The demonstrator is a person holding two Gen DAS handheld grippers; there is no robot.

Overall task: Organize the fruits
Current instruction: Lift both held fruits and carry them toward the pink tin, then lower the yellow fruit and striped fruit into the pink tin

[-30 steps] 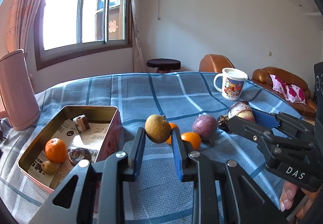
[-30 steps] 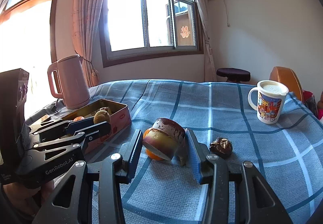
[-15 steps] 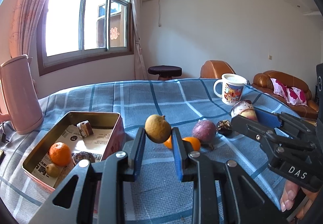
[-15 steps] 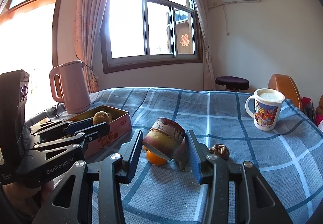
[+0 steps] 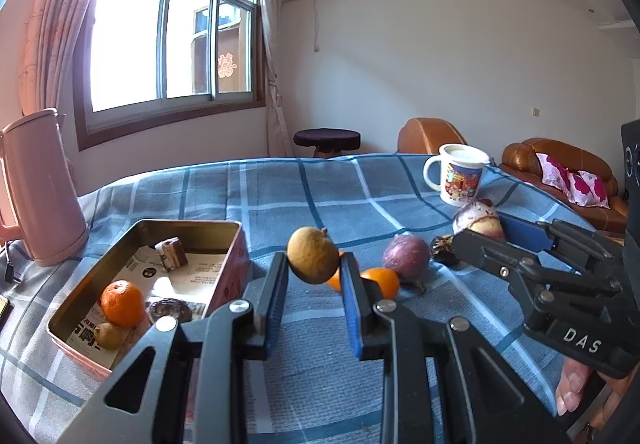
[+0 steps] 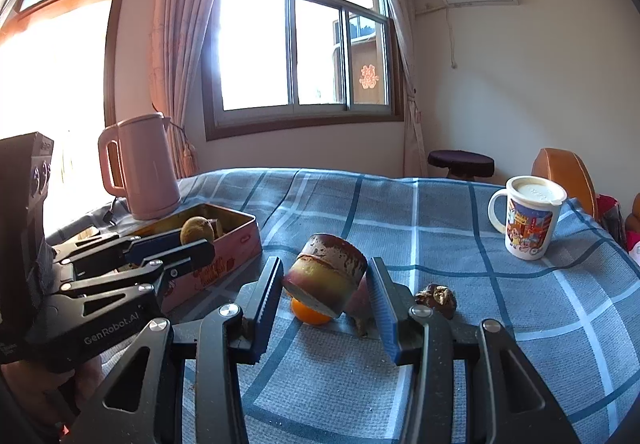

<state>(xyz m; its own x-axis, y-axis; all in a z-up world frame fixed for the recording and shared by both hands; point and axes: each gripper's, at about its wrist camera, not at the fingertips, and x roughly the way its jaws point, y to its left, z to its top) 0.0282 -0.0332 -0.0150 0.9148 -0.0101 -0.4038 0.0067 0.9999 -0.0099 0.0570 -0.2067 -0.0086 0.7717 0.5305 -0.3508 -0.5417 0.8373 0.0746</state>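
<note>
My left gripper [image 5: 314, 270] is shut on a round yellow-brown fruit [image 5: 313, 261], held in the air above the blue checked cloth, just right of the open tin box [image 5: 234, 272]. My right gripper [image 6: 324, 286] is shut on a stubby cylinder chunk [image 6: 326, 280] with a brown top and a yellow-purple side. Under it on the cloth lie an orange [image 6: 310, 317] and a purple passion fruit [image 5: 406, 258]. A second orange [image 5: 380, 282] shows in the left wrist view. Inside the tin are an orange [image 5: 122, 303], a small brown fruit [image 5: 108, 336] and two dark sweets.
A pink kettle [image 5: 36, 188] stands at the table's left edge behind the tin. A lidded cartoon mug [image 6: 528, 222] is at the far right. A dark walnut-like lump [image 6: 436, 298] lies right of the fruits. A stool and brown sofas are beyond the table.
</note>
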